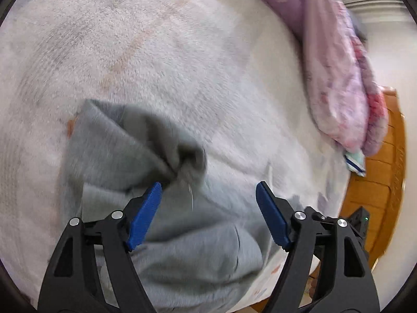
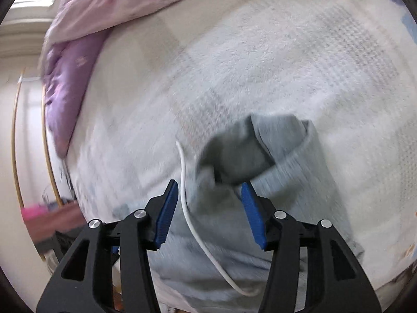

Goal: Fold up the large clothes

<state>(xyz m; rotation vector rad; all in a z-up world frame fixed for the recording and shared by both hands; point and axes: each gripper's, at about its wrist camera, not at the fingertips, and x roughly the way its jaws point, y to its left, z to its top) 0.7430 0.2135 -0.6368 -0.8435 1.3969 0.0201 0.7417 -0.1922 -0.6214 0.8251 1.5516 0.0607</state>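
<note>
A grey sweatshirt-like garment (image 1: 125, 161) lies bunched on a pale fleece blanket (image 1: 156, 52) on the bed. My left gripper (image 1: 208, 190) is open just above it, its left blue pad next to a gathered fold. In the right wrist view the same garment (image 2: 260, 146) lies crumpled, with a white drawstring (image 2: 192, 224) trailing between the fingers. My right gripper (image 2: 209, 190) is open over it, holding nothing. Both views are motion-blurred.
A pink and purple quilt (image 1: 336, 73) is heaped along the bed's far side and also shows in the right wrist view (image 2: 78, 41). An orange wooden bed frame (image 1: 378, 182) runs at the right edge. A wall and floor clutter (image 2: 39, 208) lie left.
</note>
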